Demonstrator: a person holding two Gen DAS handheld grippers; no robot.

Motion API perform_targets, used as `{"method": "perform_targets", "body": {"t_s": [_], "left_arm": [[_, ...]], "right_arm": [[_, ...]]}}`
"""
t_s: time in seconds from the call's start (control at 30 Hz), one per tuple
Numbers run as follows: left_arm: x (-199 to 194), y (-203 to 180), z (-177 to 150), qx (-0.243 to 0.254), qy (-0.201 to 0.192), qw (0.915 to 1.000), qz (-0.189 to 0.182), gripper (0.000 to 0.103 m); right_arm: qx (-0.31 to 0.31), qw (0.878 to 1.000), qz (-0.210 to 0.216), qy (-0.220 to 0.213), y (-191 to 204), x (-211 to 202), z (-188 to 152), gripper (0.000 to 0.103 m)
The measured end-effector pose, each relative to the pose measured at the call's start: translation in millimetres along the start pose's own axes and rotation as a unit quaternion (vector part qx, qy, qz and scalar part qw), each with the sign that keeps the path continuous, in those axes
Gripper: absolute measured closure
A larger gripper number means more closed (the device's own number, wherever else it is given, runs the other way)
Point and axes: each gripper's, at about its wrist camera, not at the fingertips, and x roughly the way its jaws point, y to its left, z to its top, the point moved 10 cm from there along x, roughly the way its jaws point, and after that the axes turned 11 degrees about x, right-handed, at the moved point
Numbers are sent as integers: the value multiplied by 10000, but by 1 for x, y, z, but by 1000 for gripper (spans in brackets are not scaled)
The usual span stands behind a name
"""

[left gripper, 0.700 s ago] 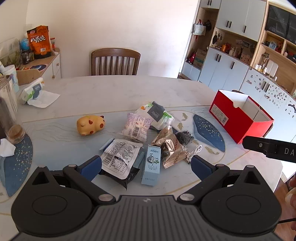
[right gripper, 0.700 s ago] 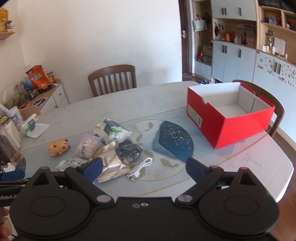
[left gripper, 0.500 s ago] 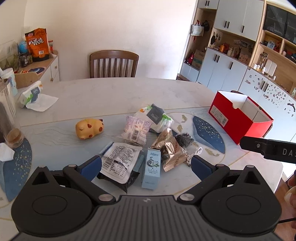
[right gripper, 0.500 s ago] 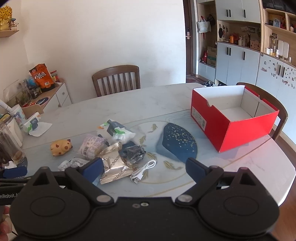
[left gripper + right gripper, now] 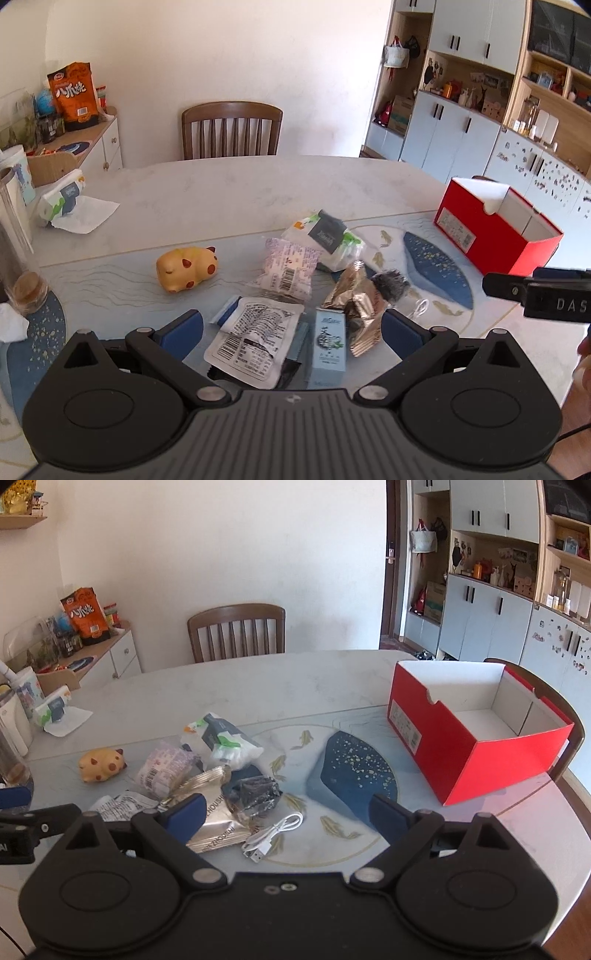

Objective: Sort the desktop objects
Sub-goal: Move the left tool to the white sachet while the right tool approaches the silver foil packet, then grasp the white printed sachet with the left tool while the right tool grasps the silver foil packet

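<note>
A heap of small things lies mid-table: a yellow pig toy point(image 5: 186, 268), a white barcode packet point(image 5: 254, 338), a pale blue carton point(image 5: 330, 341), a gold foil pouch point(image 5: 354, 308), a tissue pack point(image 5: 325, 238) and a white cable point(image 5: 271, 835). An open red box point(image 5: 476, 734) stands to the right, nothing visible inside. My left gripper point(image 5: 291, 326) hovers open above the near side of the heap. My right gripper point(image 5: 286, 810) is open too, raised over the cable and a dark crumpled bag point(image 5: 255, 794). Neither holds anything.
A wooden chair point(image 5: 232, 129) stands behind the table. At the left edge are a glass jar point(image 5: 18, 266), a tissue pack on paper point(image 5: 64, 201) and a sideboard with an orange snack bag point(image 5: 74, 96). A second chair point(image 5: 546, 698) sits behind the red box.
Both views have pulled back and up a little from the table. The objects lie where they were. Both grippers stay open.
</note>
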Motion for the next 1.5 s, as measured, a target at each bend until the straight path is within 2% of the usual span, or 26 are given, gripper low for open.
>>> {"method": "perform_targets", "body": {"t_s": [0.2, 0.53, 0.6, 0.97, 1.3, 1.43, 1.5], "left_arm": [[21, 4, -7, 220, 81, 9997, 51, 0], [56, 9, -16, 595, 218, 9980, -34, 0], [62, 10, -19, 634, 274, 9976, -60, 0], [80, 16, -27, 588, 432, 9972, -166, 1], [95, 18, -29, 683, 506, 9960, -265, 9], [101, 16, -31, 712, 571, 9953, -313, 21], [104, 16, -33, 720, 620, 9950, -321, 27]], "right_arm": [[-180, 9995, 175, 172, 7, 25, -2, 11], [-898, 9921, 683, 547, 52, 70, -17, 15], [-1011, 9899, 748, 660, 59, 78, -21, 22], [-1535, 9772, 1029, 1045, 82, 106, -35, 31], [-1431, 9773, 945, 1243, 74, 126, -35, 31], [-1457, 9765, 970, 1257, 76, 129, -35, 32], [-1440, 9759, 1011, 1288, 76, 130, -35, 39]]}}
